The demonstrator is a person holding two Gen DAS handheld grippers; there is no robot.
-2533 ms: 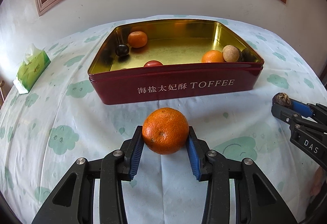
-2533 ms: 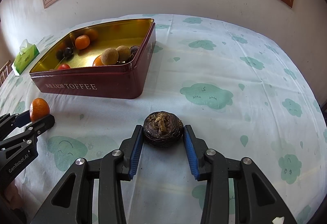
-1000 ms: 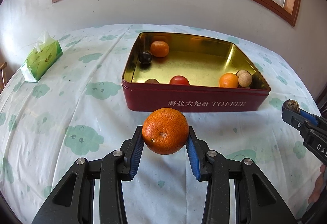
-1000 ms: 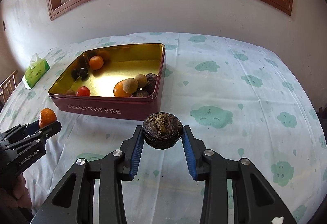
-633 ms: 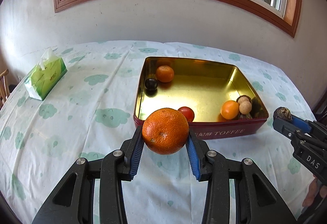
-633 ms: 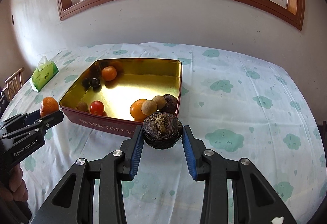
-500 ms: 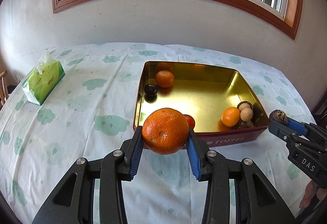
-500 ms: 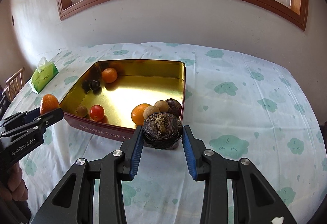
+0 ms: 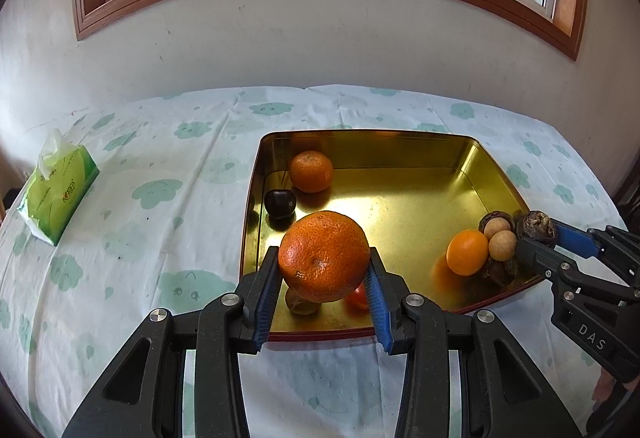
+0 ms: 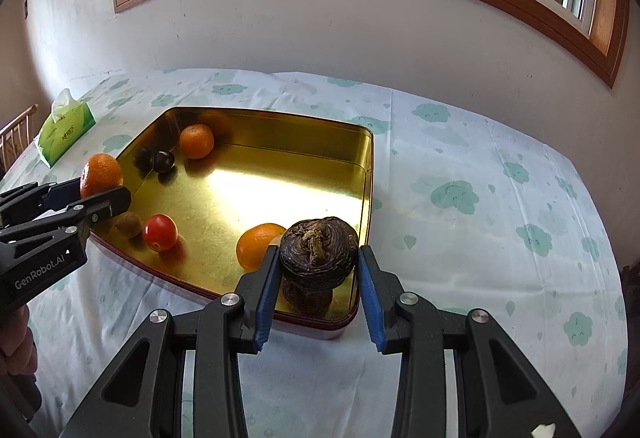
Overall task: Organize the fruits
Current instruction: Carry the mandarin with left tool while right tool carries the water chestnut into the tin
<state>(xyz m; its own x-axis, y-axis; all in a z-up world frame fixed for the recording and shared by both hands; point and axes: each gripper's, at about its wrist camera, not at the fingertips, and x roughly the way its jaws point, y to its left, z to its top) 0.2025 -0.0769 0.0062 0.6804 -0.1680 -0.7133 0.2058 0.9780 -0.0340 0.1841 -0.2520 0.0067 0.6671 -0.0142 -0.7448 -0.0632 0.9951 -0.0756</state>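
Note:
My left gripper (image 9: 323,290) is shut on a large orange tangerine (image 9: 324,255) and holds it above the near left part of the gold-lined red toffee tin (image 9: 400,142). My right gripper (image 10: 318,286) is shut on a dark brown water chestnut (image 10: 318,250) above the tin's near right corner (image 10: 360,302). Both also show in the other view: the tangerine (image 10: 101,174) and the chestnut (image 9: 536,228). In the tin lie two small oranges (image 9: 311,171) (image 9: 467,252), a dark plum (image 9: 280,203), a red tomato (image 10: 160,232), and brown fruits (image 9: 500,234).
A green tissue pack (image 9: 56,190) lies on the cloud-print tablecloth (image 9: 160,158) at the far left. A white wall and window stand behind the table. A chair back (image 10: 16,138) shows at the left edge.
Both grippers have risen and moved forward with their fruit, from in front of the tin on the cloth to above the tin's near rim.

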